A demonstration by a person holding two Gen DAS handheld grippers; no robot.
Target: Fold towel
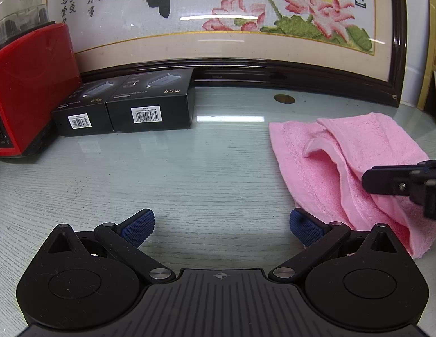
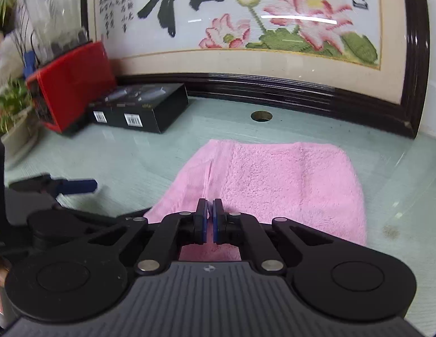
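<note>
Left wrist view: I see my left gripper [image 1: 221, 226] with its fingers spread wide over bare table [image 1: 189, 174], nothing between them. The towel [image 1: 330, 163] lies folded just to its right. My right gripper [image 2: 209, 220] has its pads drawn together above the towel's near edge (whether cloth is pinched I cannot tell). Two black boxes [image 1: 125, 104] sit closed, contents hidden, beside a red appliance [image 1: 29, 90] before the framed embroidery [image 1: 218, 14].
</note>
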